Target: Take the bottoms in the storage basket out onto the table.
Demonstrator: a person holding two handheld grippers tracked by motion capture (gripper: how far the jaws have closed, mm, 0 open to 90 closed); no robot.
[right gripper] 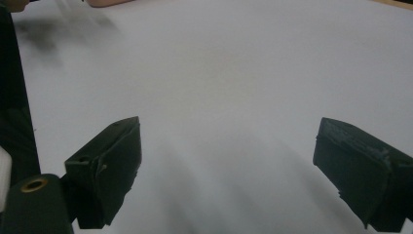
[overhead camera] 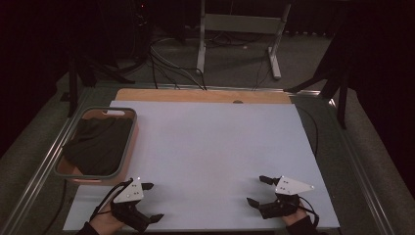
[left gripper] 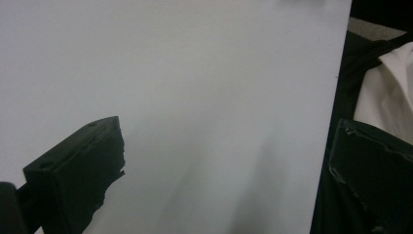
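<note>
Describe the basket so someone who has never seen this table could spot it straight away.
Start at the pale sheet covering the table, then go to its left edge. The basket sits there: a rectangular tub with a grey-green rim and orange walls, holding dark cloth, ahead of the left gripper. It is the sole container on the table.

Dark folded cloth (overhead camera: 98, 144) hides the grey-rimmed basket's (overhead camera: 128, 142) floor; both forearms are cut off at the frame's bottom edge.

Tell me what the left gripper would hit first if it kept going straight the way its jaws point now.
Probably nothing soon. The left gripper, jaws open, points rightward across the bare white table sheet along its near edge. Going on, it would likely reach the right gripper, though depth is hard to judge.
</note>
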